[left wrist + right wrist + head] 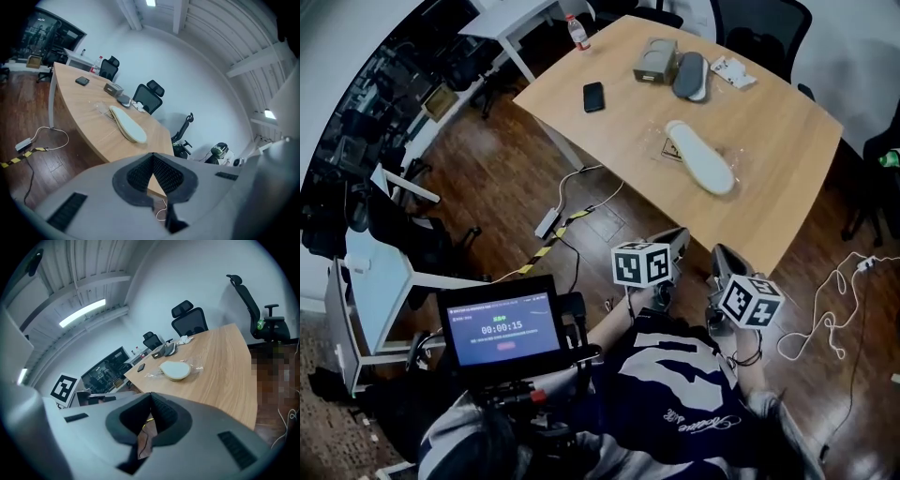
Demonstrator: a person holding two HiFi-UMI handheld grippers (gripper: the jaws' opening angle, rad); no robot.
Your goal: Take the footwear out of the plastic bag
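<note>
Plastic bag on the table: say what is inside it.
A pale, flat piece of footwear lies inside the clear plastic bag. Whether a second lies beneath is hidden.

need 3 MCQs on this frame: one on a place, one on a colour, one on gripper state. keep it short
1. Where does the flat white shoe in the clear plastic bag lie?
A. on the floor
B. on the light wooden table
C. on an office chair

2. What colour is the flat phone on the table?
A. white
B. red
C. black

3. How do the jaws of the left gripper and the right gripper stand?
A. both shut, nothing between them
B. both wide open
C. left shut on the bag

Key:
1. B: the head view shows it near the middle of the tabletop.
2. C: it is a dark slab on the pale wood.
3. A: in each gripper view the pads meet at the tips, well short of the table.
</note>
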